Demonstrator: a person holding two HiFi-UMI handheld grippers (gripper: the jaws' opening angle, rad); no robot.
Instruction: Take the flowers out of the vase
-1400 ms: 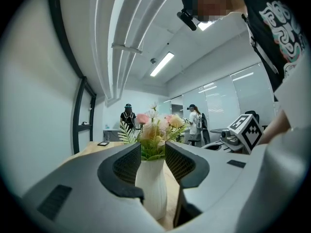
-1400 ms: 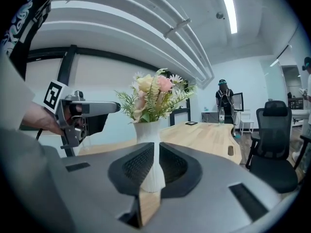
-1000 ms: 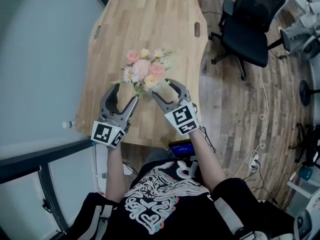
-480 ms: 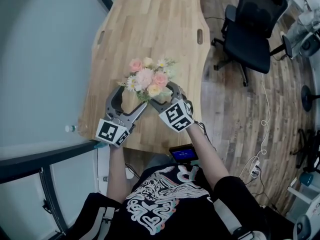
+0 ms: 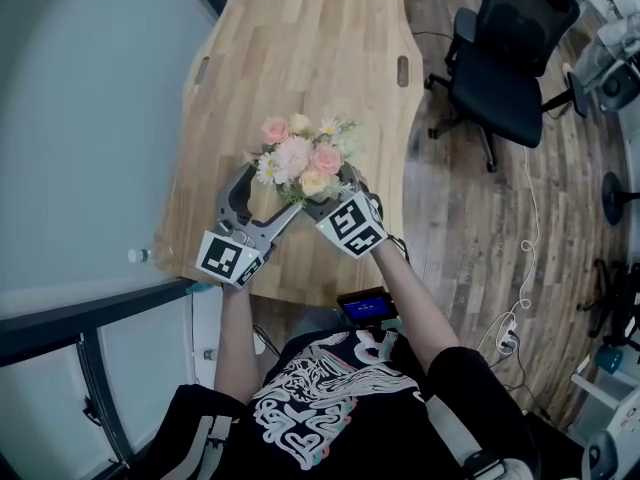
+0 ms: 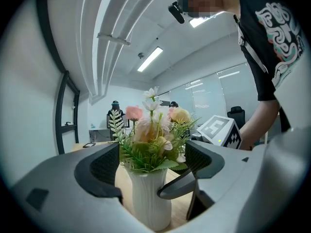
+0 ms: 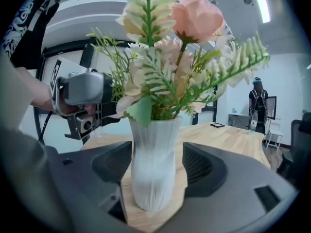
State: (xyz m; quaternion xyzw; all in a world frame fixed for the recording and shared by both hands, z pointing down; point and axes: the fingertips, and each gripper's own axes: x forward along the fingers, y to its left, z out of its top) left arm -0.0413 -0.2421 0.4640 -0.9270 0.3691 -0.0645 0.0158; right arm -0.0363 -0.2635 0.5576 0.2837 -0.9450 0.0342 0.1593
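Plainly, the ribbed white vase [image 7: 154,166] holds flowers [image 7: 167,74].

White ribbed vase [image 7: 154,169]; pink, cream flowers [image 5: 300,156]; green leaves [image 7: 141,111]; light wood table [image 5: 300,38].

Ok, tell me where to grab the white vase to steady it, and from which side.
Take the vase by its ribbed body under the rim, coming level from the side. It stands upright on the table, and the flowers spill over the mouth, so the top is blocked. The open right tongs straddle that body without touching it.
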